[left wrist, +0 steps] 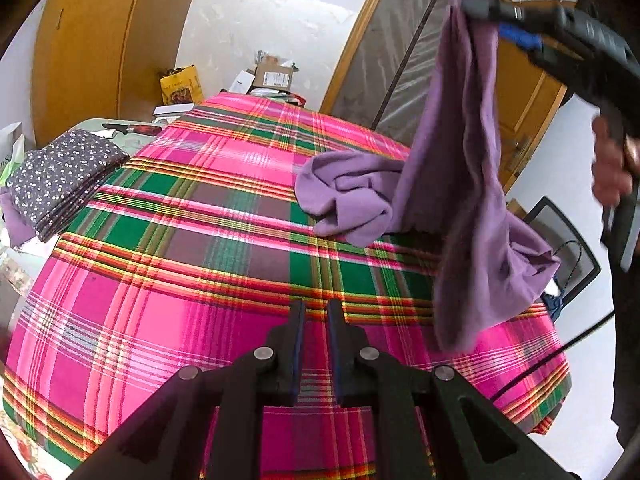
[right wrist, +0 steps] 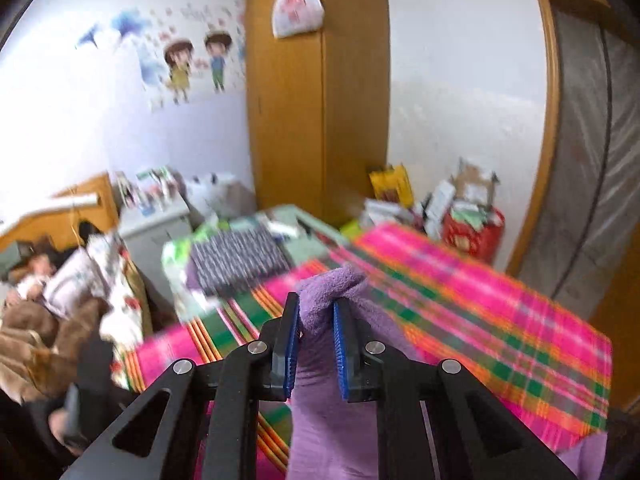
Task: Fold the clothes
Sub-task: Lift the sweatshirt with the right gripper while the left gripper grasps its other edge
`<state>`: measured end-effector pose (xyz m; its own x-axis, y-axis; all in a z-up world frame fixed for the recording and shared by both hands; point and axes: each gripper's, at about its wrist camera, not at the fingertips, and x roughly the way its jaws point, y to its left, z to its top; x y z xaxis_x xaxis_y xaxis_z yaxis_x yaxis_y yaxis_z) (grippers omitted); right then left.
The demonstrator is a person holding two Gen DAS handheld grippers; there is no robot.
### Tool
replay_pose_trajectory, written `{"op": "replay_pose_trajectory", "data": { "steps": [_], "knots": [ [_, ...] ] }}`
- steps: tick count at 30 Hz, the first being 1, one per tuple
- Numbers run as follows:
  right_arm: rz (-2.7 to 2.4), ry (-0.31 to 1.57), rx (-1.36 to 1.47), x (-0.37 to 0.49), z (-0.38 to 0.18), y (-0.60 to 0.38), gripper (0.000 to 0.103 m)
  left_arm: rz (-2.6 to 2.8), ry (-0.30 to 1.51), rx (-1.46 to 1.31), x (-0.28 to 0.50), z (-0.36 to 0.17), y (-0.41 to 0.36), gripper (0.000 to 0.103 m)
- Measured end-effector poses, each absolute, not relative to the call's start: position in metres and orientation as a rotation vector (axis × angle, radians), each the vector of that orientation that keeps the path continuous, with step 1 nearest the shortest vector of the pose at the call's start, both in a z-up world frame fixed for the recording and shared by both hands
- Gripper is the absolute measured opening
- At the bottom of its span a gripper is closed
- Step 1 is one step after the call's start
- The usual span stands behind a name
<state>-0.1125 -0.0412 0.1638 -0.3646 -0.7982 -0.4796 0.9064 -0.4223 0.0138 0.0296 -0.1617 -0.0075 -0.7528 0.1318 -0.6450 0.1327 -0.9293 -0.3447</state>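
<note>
Right gripper [right wrist: 316, 320]: pinching purple garment [left wrist: 460, 184], hanging off plaid cloth's [left wrist: 180, 264] right edge.
Left gripper [left wrist: 316, 312]: nearly closed, gripping nothing, hovering over bare plaid.
Folded dotted stack [left wrist: 60, 176]: lying beyond left edge.

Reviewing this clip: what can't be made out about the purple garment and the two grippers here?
- Purple garment: its type and full shape; bunched on the plaid cloth, lower end cut off in the right wrist view.
- Right gripper: how much fabric it pinches; folds hide it.
- Left gripper: nothing between the fingers.
- Folded dotted fabric: blurred in the right view.
</note>
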Motion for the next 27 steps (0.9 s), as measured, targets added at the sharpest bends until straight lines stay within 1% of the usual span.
{"op": "replay_pose_trajectory", "data": {
  "steps": [7,10,12,14,18,21,22,24,27],
  "knots": [
    [-1.843,0.187,0.395,-0.096,0.222,-0.075,0.016,-2.928,0.64,0.997,0.048,0.003,-0.171,0.011],
    [-1.811,0.171,0.352,-0.088,0.234,-0.088,0.016,-2.929,0.69,0.97,0.052,0.003,-0.179,0.011],
    [-1.806,0.177,0.341,-0.088,0.233,-0.096,0.016,-2.914,0.758,0.965,0.053,0.0,-0.188,0.019],
    [-1.828,0.213,0.4,-0.102,0.213,-0.108,0.016,-2.888,0.805,0.975,0.053,-0.005,-0.195,0.021],
    [-1.908,0.337,0.6,-0.147,0.149,-0.131,0.023,-2.833,0.856,1.021,0.051,-0.017,-0.204,0.022],
    [-1.95,0.381,0.774,-0.181,0.102,-0.136,0.023,-2.796,0.877,1.043,0.051,-0.025,-0.21,0.023],
    [-1.97,0.383,0.802,-0.188,0.091,-0.134,0.024,-2.782,0.89,1.05,0.051,-0.027,-0.212,0.023],
    [-1.991,0.372,0.831,-0.196,0.077,-0.127,0.03,-2.744,0.932,1.063,0.051,-0.034,-0.218,0.025],
    [-2.004,0.373,0.837,-0.199,0.066,-0.118,0.033,-2.695,1.001,1.077,0.048,-0.043,-0.226,0.027]
  ]
}}
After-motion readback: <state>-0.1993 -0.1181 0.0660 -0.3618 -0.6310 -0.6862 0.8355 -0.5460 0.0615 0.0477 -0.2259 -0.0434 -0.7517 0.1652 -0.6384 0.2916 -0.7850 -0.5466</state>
